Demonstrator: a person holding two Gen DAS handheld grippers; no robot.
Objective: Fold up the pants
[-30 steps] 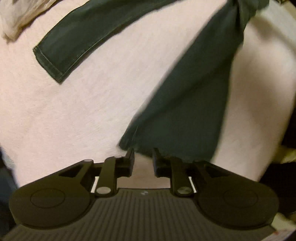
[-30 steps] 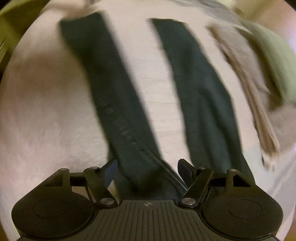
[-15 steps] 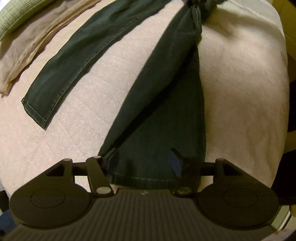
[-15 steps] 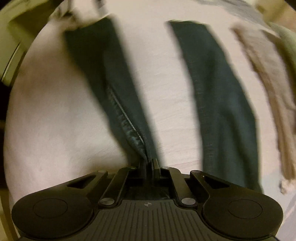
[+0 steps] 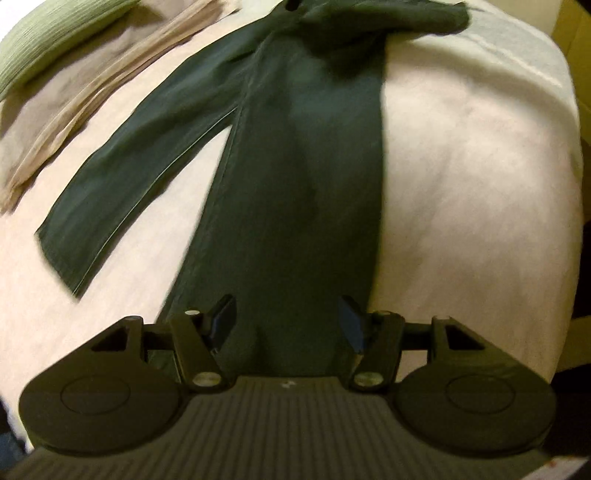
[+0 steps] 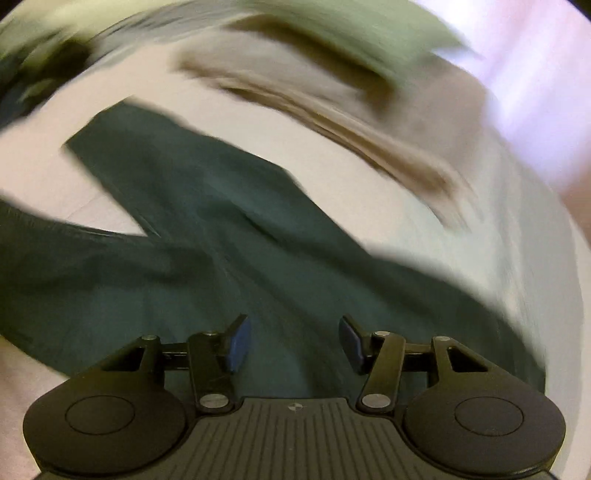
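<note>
In the left wrist view, one pair of dark green pants point(image 5: 306, 177) lies spread on a pale pink blanket point(image 5: 461, 184) covering a bed. Its two legs fork apart from a bunched waist at the far end: one leg runs straight toward the camera, the other angles off to the left, its hem resting on the blanket. The left hand-held gripper point(image 5: 286, 319) hovers over the near leg with its two fingers parted, released and gripping nothing; the cloth shows between them without being pinched. At the upper left lie one beige folded cloth point(image 5: 74, 96) and one green ribbed pillow point(image 5: 55, 37).

The right wrist view is heavily blurred. The same pants point(image 6: 229, 251) fill the middle, both legs meeting near the camera. The right hand-held gripper point(image 6: 293, 341) has its jaws opening above the fabric, the blue pads apart and clear of it. The beige cloth point(image 6: 332, 107) and green pillow point(image 6: 369, 33) streak across the top.
</note>
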